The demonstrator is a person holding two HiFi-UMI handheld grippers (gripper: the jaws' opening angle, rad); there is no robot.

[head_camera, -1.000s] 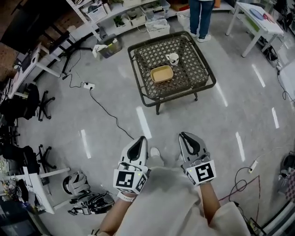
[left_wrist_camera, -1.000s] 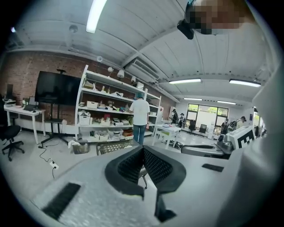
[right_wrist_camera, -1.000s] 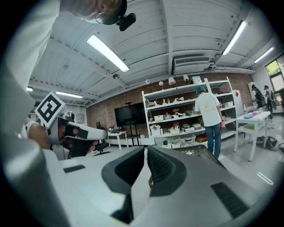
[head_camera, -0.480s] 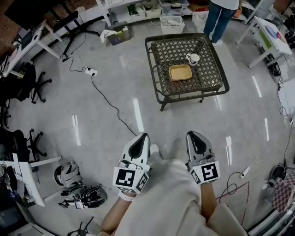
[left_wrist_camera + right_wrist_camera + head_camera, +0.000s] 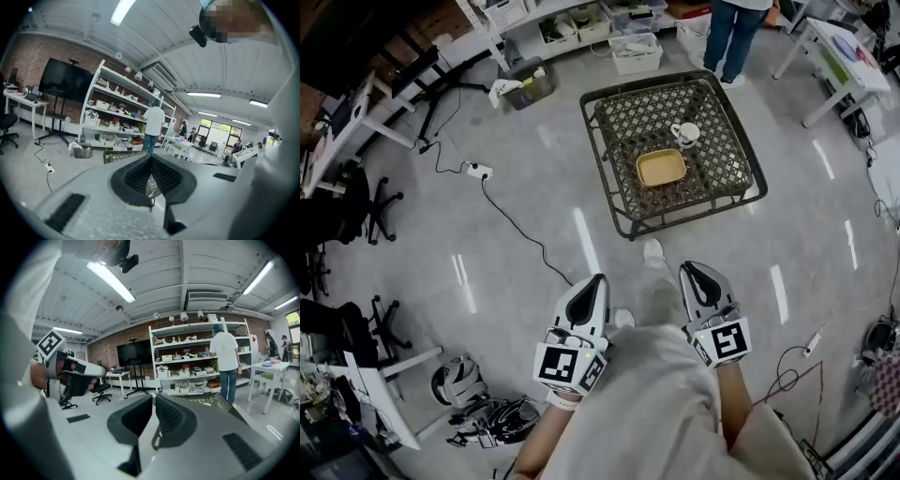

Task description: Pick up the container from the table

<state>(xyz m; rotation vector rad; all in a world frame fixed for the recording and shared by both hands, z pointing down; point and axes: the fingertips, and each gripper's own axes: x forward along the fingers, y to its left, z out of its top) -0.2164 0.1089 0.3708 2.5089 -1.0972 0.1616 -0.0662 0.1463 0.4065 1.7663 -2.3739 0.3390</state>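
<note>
Head view: cup [image 5: 685, 133] near container [image 5: 662, 167] (seemingly apart).

Dark wicker table [image 5: 727, 192] on grey floor [image 5: 534, 187], tan container [image 5: 661, 168] near white mug [image 5: 684, 134]

White mug [image 5: 685, 134], floor power strip [image 5: 478, 172]
</note>
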